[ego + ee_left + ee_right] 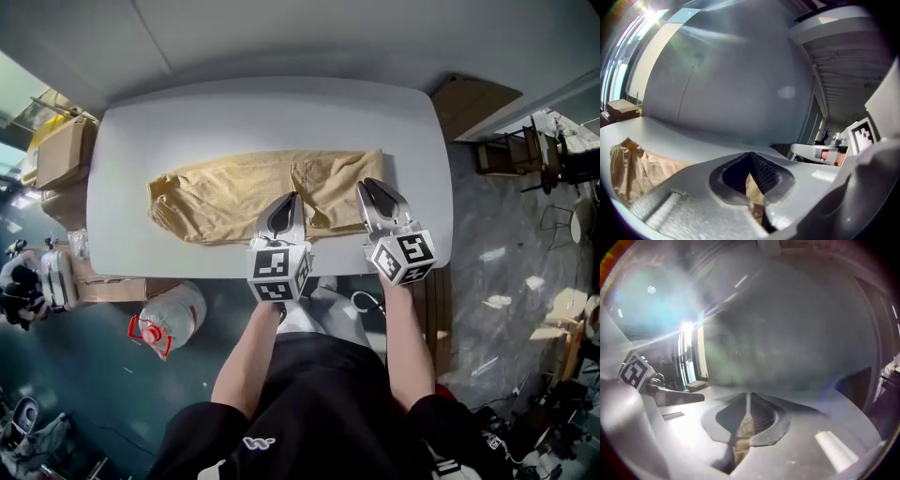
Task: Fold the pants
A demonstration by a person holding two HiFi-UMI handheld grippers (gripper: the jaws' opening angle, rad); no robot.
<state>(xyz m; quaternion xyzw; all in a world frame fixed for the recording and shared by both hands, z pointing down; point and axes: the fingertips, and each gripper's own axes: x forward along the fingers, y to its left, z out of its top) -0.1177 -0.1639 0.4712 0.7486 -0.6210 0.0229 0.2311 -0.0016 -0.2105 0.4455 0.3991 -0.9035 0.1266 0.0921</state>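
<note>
Your left gripper is clenched on the near side of the pants. In the left gripper view its jaws meet at the tips, and a strip of tan cloth is pinched between them. Your right gripper also grasps this cloth, closer to the right edge of the table. The right gripper view shows the jaws nearly together with a fold of tan cloth caught between them. Both grippers reach over the near edge of the table and point away from you. The pants lie lengthwise across the middle of the white table. They are rather flat in the right part, and wrinkled and bunched at the end toward the left edge.
</note>
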